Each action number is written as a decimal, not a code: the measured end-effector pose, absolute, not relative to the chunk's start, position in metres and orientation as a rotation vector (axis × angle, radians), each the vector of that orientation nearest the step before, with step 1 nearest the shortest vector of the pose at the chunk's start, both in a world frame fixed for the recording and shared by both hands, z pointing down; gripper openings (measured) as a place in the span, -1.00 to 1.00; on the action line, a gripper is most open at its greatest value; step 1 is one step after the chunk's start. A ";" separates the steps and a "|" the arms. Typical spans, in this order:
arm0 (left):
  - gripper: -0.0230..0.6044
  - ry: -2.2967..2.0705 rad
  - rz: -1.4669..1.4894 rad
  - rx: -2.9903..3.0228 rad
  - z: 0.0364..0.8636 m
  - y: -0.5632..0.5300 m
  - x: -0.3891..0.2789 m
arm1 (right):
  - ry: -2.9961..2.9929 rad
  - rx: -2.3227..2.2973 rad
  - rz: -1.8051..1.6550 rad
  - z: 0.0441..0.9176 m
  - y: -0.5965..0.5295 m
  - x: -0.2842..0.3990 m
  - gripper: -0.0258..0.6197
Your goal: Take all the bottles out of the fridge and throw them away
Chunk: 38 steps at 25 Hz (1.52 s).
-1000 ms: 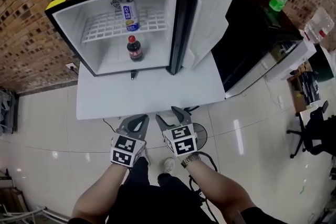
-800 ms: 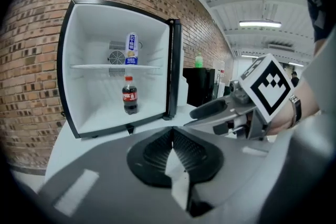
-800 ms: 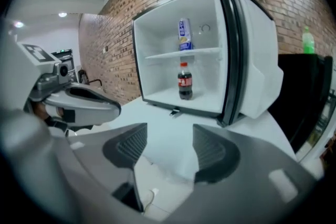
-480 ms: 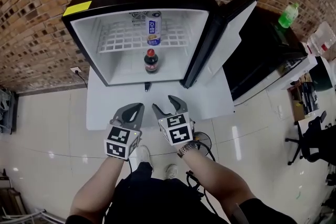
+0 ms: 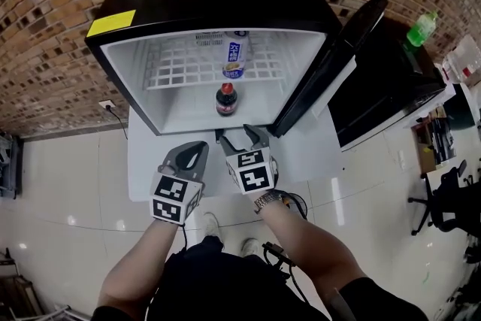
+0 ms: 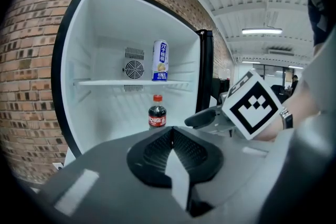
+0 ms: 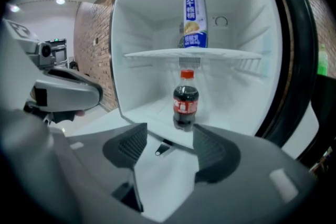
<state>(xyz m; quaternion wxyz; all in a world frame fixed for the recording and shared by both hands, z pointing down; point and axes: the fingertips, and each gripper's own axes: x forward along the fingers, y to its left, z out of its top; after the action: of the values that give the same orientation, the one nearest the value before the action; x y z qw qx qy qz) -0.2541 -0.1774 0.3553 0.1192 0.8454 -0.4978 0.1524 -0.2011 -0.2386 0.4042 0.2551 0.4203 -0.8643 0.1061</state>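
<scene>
As both bottles are seen standing inside the open mini fridge [image 5: 132,83], nothing is judged to have been removed yet, and the approach to the first bottle is taken to be the step in hand. The cola bottle [image 5: 225,100] is set upright on the fridge floor near the front. The tall white-and-blue bottle [image 5: 235,59] is placed above and behind it on the wire shelf [image 5: 176,65].

The right gripper [image 5: 240,137] is held with its jaws spread and nothing between them. It is lined up on the cola bottle, which is framed just beyond the tips but not touched. The left gripper [image 5: 195,151] is kept clenched on nothing, its jaws pressed together.

For the next move, the right gripper would probably have to be carried forward over the fridge sill until the spread jaws flank the cola bottle's body, and then closed on it.

Both forearms are stretched forward side by side. The grippers are aimed at the fridge mouth and tipped somewhat downward, with the marker cubes turned upward.
</scene>
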 end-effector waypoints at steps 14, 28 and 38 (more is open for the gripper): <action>-0.92 -1.412 0.487 2.477 0.367 -0.214 -0.283 | -2.267 1.214 0.322 0.427 -0.315 -0.224 0.10; -0.92 -1.407 0.505 2.451 0.381 -0.219 -0.298 | -2.233 1.220 0.343 0.446 -0.351 -0.234 0.15; -0.92 -1.416 0.523 2.447 0.381 -0.212 -0.294 | -2.258 1.216 0.332 0.439 -0.336 -0.230 0.04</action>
<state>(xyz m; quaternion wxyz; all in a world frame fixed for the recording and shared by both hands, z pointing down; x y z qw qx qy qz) -0.2940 -0.2117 0.3808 0.1326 0.8436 -0.4882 0.1802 -0.2299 -0.3357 0.4389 0.2741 0.4522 -0.8398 0.1233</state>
